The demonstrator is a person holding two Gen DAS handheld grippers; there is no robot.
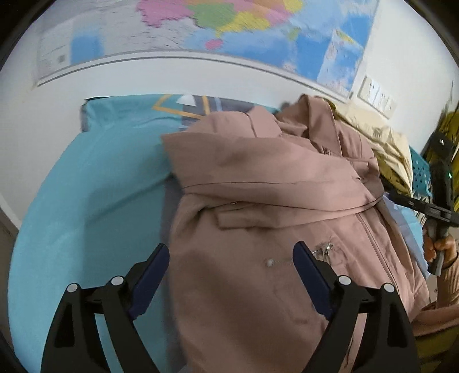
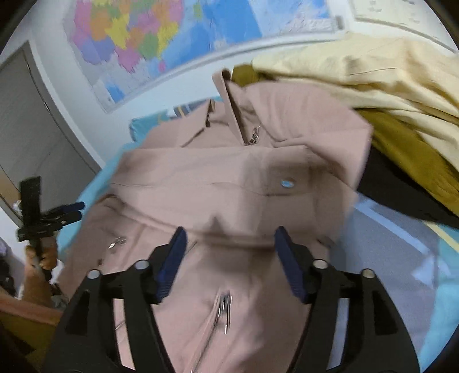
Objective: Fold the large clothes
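Observation:
A dusty-pink jacket [image 1: 258, 178] lies partly folded on a teal bed sheet [image 1: 94, 186], its zipper running down the front. My left gripper [image 1: 231, 252] hangs open above the jacket's lower left part, with nothing between its blue pads. In the right wrist view the same pink jacket [image 2: 229, 178] fills the middle, with a snap button [image 2: 287, 183] on a folded-over flap. My right gripper [image 2: 229, 238] is open over that flap, holding nothing. The right gripper [image 1: 430, 209] also shows at the left wrist view's right edge, and the left gripper [image 2: 71, 211] at the right wrist view's left edge.
A pale yellow garment [image 2: 373, 74] and a mustard one [image 2: 410, 155] are heaped at the jacket's far right. A coloured wall map [image 1: 229, 25] hangs behind the bed. A grey door [image 2: 34, 129] stands at the left. A person's hand [image 1: 439, 246] grips the right gripper's handle.

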